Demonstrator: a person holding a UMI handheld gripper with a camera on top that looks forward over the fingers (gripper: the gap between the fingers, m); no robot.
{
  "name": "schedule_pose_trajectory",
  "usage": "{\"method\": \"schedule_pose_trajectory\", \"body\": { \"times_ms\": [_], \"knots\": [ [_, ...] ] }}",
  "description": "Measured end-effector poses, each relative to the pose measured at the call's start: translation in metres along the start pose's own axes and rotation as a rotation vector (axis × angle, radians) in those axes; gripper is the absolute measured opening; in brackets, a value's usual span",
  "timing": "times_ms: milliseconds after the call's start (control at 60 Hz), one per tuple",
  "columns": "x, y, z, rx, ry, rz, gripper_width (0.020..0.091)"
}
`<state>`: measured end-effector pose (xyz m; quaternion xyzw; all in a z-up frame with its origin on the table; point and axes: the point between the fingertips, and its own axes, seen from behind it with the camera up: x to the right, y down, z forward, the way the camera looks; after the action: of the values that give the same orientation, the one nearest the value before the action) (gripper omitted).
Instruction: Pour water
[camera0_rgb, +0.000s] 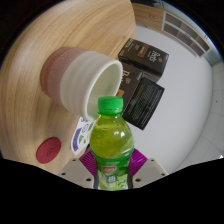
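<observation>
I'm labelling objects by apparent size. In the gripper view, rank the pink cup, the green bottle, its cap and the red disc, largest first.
1. Pink cup
2. Green bottle, between the fingers; its nearness inflates it, so its place against the cup is unsure
3. Red disc and green cap look alike

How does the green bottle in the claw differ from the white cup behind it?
The bottle is translucent yellow-green with a green cap still on; the cup is opaque white, shading pinkish, and open-mouthed. The bottle is slim and stands between the claw's fingers; the cup is wider and rests free on the round wooden table, just beyond the bottle. Both are liquid containers, and both appear upright.
</observation>
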<state>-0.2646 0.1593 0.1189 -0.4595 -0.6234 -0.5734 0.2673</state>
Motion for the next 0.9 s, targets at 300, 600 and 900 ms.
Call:
{"method": "schedule_pose_trajectory", "body": {
  "times_ms": [300,600,900],
  "knots": [
    [-0.004,0.012,-0.016,0.041,-0.092,0.335,0.0383],
    [-0.02,0.02,-0.029,0.188,-0.395,1.405,0.0387],
    [-0.043,0.014,-0.018,0.363,-0.484,1.862,0.0387]
  ]
}}
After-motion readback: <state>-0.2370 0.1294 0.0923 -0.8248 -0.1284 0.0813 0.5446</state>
